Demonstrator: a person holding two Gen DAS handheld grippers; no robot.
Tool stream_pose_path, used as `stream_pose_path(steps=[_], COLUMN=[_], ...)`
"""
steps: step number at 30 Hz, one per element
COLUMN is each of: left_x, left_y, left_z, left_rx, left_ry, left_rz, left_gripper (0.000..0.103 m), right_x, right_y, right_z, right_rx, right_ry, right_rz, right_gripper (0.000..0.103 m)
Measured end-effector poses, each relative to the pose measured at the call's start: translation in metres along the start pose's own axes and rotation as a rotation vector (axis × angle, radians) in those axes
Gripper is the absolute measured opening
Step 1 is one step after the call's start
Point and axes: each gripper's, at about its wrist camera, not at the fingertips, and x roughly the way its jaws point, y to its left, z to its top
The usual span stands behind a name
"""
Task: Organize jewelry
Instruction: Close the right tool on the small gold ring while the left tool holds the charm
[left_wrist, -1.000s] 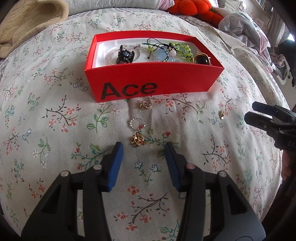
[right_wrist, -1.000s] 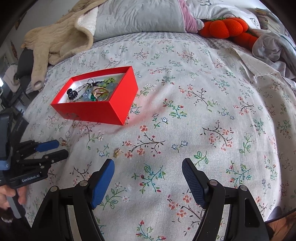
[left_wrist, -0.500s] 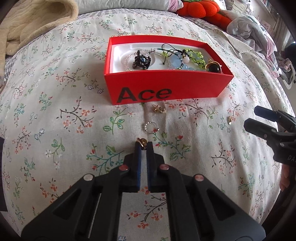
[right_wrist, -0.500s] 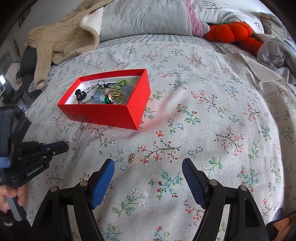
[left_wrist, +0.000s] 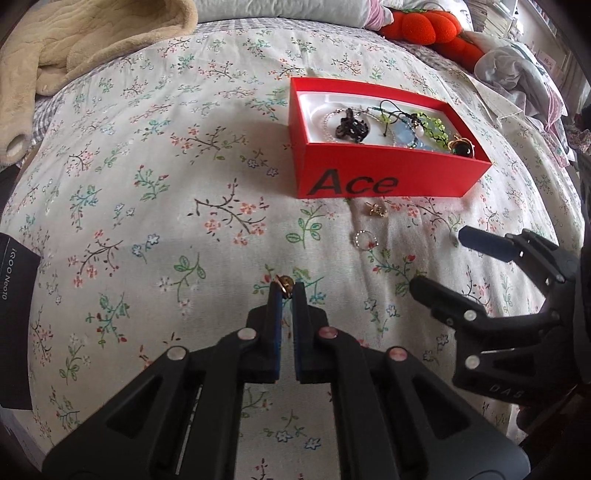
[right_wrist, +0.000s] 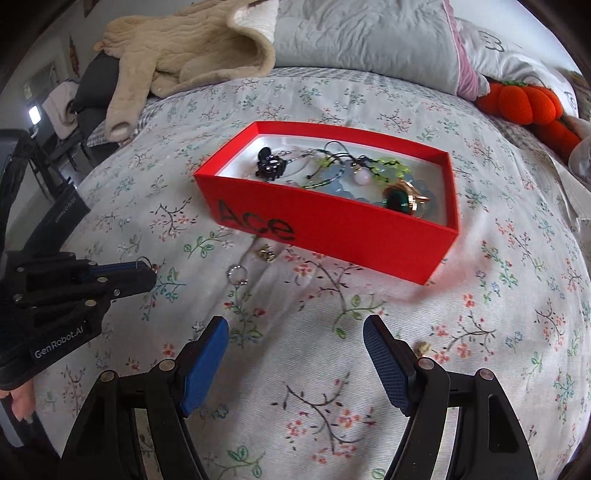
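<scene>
A red "Ace" box (left_wrist: 384, 181) (right_wrist: 332, 229) sits on the floral bedspread and holds several bracelets and rings. My left gripper (left_wrist: 287, 290) (right_wrist: 149, 267) is shut on a small gold earring (left_wrist: 284, 284), lifted left of the box. A gold earring (left_wrist: 376, 210) (right_wrist: 267, 254) and a silver ring (left_wrist: 365, 239) (right_wrist: 237, 275) lie in front of the box. My right gripper (right_wrist: 295, 328) (left_wrist: 439, 258) is open and empty, near these pieces. Another small gold piece (right_wrist: 423, 348) lies right of its right finger.
A beige fleece garment (right_wrist: 184, 55) and a grey pillow (right_wrist: 362, 40) lie at the head of the bed. An orange plush toy (right_wrist: 524, 103) and crumpled clothes (left_wrist: 517, 70) lie at the far right. A black phone box edge (left_wrist: 14, 321) shows at the left.
My left gripper closed on the gold earring and carried it up and left. My right gripper moved left toward the box front, passing the small gold piece.
</scene>
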Motion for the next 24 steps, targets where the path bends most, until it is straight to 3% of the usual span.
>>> stream_pose_path(steps=[1,10,14,24], left_x=[0.000,0.000,0.004,0.010], left_y=[0.003,0.010,0.013,0.013], left_z=[0.000,-0.002,0.001,0.003], left_rx=[-0.008,0.002,0.000,-0.005], left_ry=[0.002,0.019,0.026,0.043], left_rz=[-0.002,-0.034,-0.042,-0.064], left_gripper=[0.006,0.006,0.006,0.006], right_x=[0.005,0.025,0.035,0.042], right_y=[0.005,0.028,0.033,0.038], right_z=[0.000,0.010,0.014,0.020], right_rx=[-0.005,-0.094,-0.119,-0.137], right_ry=[0.003,-0.044,-0.022,-0.009], right_rz=[0.015,-0.015,0.021,0.017], right_gripper=[0.068,0.046,0.026,0.022])
